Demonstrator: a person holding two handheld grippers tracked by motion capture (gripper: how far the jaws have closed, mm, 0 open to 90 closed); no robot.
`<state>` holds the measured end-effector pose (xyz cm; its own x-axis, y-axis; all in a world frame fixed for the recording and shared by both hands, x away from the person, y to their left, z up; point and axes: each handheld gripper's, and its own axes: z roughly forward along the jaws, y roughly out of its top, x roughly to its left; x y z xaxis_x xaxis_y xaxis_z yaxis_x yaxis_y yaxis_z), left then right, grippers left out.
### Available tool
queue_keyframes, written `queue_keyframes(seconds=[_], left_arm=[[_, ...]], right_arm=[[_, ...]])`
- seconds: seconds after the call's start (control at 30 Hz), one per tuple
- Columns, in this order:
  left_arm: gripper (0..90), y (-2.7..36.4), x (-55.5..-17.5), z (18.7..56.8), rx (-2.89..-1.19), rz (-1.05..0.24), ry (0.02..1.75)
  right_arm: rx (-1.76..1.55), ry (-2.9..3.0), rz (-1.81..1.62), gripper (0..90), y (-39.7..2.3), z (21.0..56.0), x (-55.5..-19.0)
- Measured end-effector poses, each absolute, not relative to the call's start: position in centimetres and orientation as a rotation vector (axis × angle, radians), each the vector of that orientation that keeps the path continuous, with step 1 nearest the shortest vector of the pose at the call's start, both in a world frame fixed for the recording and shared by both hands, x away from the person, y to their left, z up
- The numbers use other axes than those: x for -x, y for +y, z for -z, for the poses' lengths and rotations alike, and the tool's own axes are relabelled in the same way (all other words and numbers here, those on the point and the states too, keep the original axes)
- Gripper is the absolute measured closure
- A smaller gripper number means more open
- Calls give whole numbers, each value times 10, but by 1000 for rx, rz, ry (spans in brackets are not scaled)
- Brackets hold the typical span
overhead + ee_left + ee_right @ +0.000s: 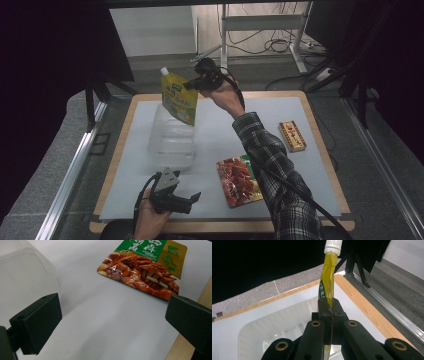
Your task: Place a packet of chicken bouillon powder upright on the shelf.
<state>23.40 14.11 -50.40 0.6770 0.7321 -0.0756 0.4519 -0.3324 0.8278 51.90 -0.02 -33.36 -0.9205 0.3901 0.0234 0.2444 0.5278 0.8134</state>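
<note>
Two grippers are in my hands: my right gripper (192,82) is clenched on the yellow spouted pouch (179,97), holding it upright in the air above the clear plastic bin (171,142). My left gripper (187,199) hovers released near the table's (215,125) front edge, beside the red snack packet (238,181).

The snack packet (145,267) was cut off by the top edge in the left gripper view; the small box's (292,136) print was too small to read.

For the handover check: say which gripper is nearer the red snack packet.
Left. The left gripper rests just beside the red snack packet; the right gripper holds the yellow spout pouch over the far side.
</note>
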Motion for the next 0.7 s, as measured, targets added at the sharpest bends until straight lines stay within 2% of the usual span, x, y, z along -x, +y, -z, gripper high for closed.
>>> queue_keyframes(seconds=[0.7], left_arm=[[1,143,-235,505,-1976,-389,929]], right_arm=[[-575,2676,-1276,892,15,372,-531]])
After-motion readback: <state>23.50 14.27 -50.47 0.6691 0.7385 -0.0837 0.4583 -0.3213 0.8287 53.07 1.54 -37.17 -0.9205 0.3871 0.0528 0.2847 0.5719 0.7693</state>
